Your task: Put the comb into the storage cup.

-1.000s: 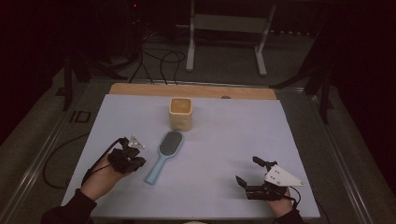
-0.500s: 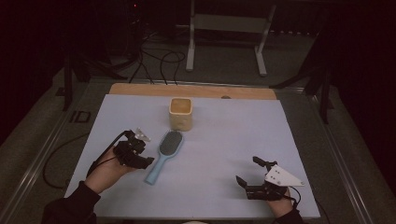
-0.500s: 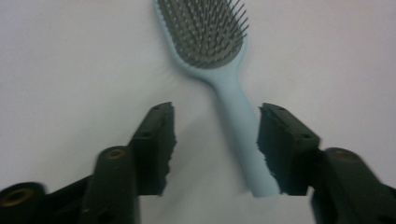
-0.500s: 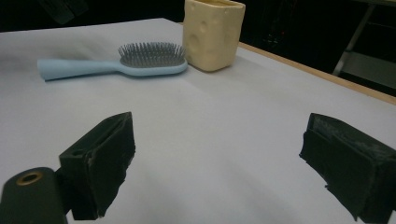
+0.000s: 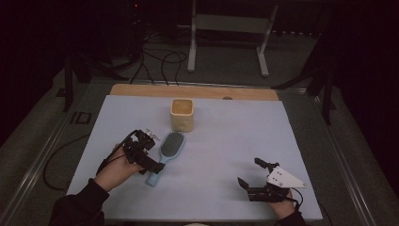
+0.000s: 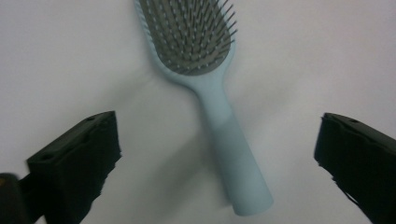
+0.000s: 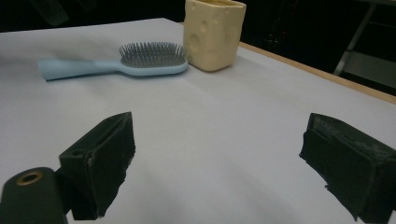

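The pale tabletop [image 5: 226, 141] carries a yellow cup [image 5: 182, 114] at the back. Just in front, the blue hairbrush [image 5: 164, 156] lies flat, handle between the left claw [image 5: 143, 155], whose jaws have just been opening wide, not gripping. Right claw [image 5: 251, 174] rests spread, well apart.

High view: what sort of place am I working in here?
Probably a lab or recording workstation, not a home: a table under a pale sheet holds a hairbrush and a yellow cup, with loose cables and a metal stand behind in darkness.
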A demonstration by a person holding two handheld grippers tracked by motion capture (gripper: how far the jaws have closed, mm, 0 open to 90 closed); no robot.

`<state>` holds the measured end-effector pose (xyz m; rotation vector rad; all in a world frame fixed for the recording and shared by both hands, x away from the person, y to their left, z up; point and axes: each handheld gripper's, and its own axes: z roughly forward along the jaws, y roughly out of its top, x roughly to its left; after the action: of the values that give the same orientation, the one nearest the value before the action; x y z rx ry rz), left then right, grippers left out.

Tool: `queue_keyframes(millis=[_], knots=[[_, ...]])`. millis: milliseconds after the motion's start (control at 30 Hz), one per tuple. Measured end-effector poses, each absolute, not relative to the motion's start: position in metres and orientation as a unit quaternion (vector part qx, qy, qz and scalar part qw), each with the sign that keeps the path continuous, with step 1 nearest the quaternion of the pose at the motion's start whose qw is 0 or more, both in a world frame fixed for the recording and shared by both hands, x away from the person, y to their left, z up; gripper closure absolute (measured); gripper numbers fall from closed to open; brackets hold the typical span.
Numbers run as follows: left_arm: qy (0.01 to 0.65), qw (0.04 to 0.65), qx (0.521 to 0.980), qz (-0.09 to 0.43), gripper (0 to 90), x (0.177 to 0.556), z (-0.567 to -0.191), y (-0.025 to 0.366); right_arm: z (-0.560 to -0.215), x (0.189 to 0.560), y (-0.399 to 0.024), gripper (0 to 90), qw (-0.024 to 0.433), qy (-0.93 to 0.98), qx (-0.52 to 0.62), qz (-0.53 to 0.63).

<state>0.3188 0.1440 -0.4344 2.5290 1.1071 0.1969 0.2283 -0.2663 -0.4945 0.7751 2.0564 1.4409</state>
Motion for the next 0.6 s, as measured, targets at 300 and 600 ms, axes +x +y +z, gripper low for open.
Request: queue_keyframes(millis=[300,600], knots=[[0.406,0.170,0.897,0.045,0.0,0.330,-0.455,0.137,-0.495,0.228,-0.265,9.5,0.252,0.758,0.283,0.530],[0.437,0.157,0.885,0.027,0.0,0.338,-0.464,0.125,-0.494,0.228,-0.265,9.4,0.254,0.757,0.282,0.531]])
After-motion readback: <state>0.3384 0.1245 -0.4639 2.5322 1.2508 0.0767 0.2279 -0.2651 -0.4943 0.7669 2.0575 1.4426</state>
